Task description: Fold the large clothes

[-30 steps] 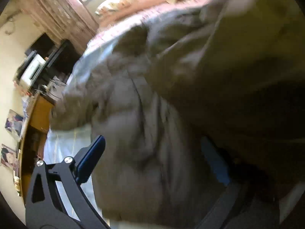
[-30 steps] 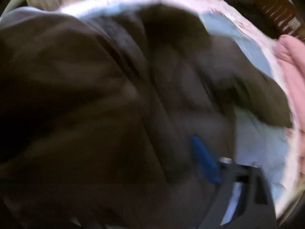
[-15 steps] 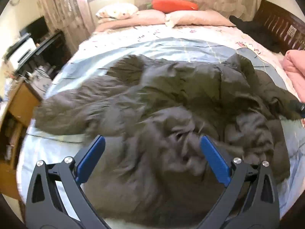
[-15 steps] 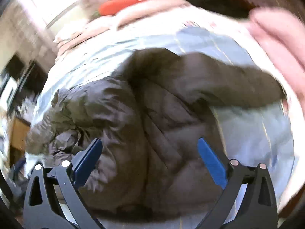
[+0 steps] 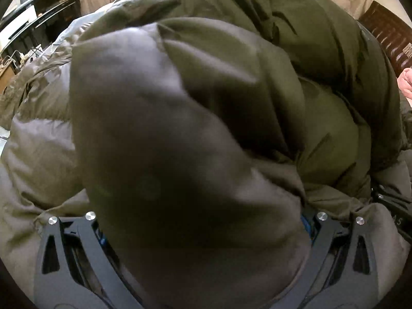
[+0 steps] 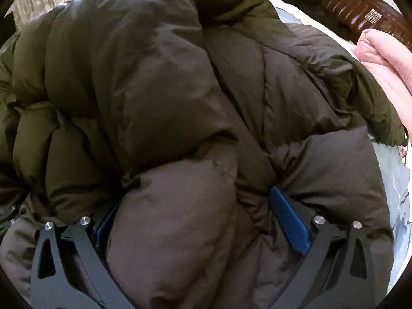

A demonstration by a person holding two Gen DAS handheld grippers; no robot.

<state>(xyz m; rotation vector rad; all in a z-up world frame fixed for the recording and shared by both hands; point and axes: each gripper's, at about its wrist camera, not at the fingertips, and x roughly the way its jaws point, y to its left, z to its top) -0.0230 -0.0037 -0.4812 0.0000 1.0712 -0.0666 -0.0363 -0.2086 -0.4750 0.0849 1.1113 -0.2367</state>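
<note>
Left wrist view: the left tool (image 5: 203,234) stands wide, a puffy fold of the dark green jacket (image 5: 257,82) bulging between its fingers. Right wrist view: the right tool (image 6: 195,221) likewise gapes around a padded bulge of jacket (image 6: 159,97), lying on the bed (image 6: 397,193) beside a pink quilt (image 6: 386,61).

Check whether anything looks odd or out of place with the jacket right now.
Nothing looks damaged. The jacket is bunched in a puffy heap rather than spread flat, and a thick bulge fills each gripper's jaws, left gripper and right gripper. A pink blanket lies beside it.
</note>
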